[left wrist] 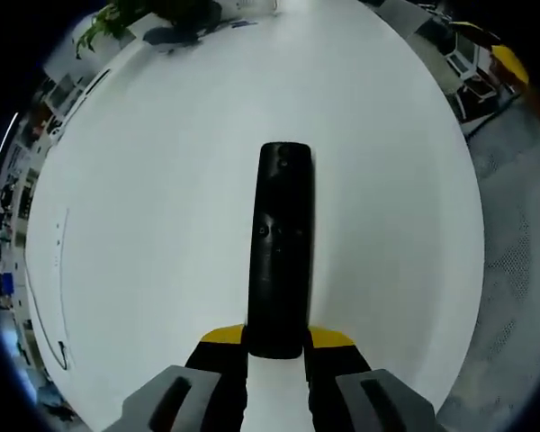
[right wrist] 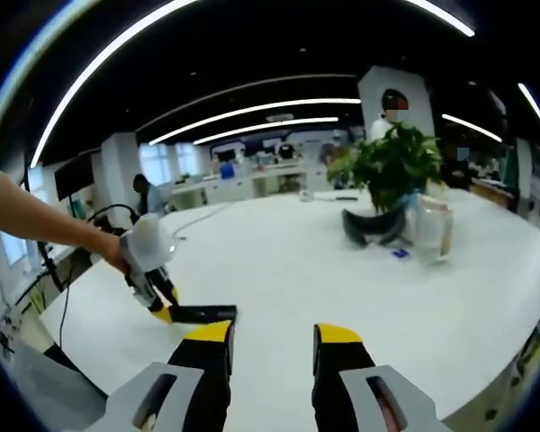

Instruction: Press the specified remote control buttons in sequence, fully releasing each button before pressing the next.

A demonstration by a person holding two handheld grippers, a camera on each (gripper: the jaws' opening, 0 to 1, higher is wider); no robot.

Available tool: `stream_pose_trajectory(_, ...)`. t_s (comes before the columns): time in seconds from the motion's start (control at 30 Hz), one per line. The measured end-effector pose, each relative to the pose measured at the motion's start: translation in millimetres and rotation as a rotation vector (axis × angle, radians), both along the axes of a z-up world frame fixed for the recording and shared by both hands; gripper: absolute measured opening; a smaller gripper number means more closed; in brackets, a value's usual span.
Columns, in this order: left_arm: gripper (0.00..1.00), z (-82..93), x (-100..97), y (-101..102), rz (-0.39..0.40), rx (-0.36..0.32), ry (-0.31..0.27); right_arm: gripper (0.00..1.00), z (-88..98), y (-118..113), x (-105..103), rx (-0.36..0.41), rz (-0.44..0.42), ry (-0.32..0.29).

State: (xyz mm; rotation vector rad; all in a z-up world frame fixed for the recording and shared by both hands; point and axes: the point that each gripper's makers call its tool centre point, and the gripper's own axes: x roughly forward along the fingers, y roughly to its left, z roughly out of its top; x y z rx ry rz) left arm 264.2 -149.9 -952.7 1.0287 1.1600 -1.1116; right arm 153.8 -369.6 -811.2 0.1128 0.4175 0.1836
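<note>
The left gripper view looked steeply down on the round white table (left wrist: pixel 162 180) from close above, along its own jaws toward the black remote control (left wrist: pixel 282 247) lying lengthwise between them, the potted plant (left wrist: pixel 135 13) at the far edge. The right gripper view sat low and near level over the same table (right wrist: pixel 297 261), facing across it to the potted plant (right wrist: pixel 391 166) and the office beyond. Both shared the tabletop, plant and remote (right wrist: pixel 201 313), and the right gripper view also took in the left gripper (right wrist: pixel 165 306) from the side.
</note>
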Motion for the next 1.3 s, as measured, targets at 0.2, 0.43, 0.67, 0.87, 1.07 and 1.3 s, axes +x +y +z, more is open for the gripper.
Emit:
stream_pose_trajectory(0.2,0.23,0.4,-10.6,0,0.0,0.003,0.001,0.32,1.8,0,0,0.008,-0.002,-0.009)
stream_pose_trajectory(0.43,0.23,0.6,-26.8,-2,0.008,-0.013,-0.003,0.32,3.8,0,-1,0.015,0.0,-0.019)
stream_pose_trajectory(0.67,0.23,0.9,-38.9,-3,0.023,-0.034,-0.005,0.31,4.1,1,-2,0.018,0.005,-0.021)
stream_pose_trajectory(0.87,0.23,0.9,-50.7,-4,0.037,-0.05,-0.006,0.31,5.1,2,-2,0.02,0.009,-0.025)
stream_pose_trajectory(1.07,0.23,0.7,-62.2,-6,0.033,-0.061,-0.006,0.31,5.5,2,-2,0.018,0.013,-0.029)
stream_pose_trajectory(1.3,0.23,0.8,-73.3,-9,0.032,-0.06,-0.005,0.3,6.3,0,-2,0.017,0.008,-0.034)
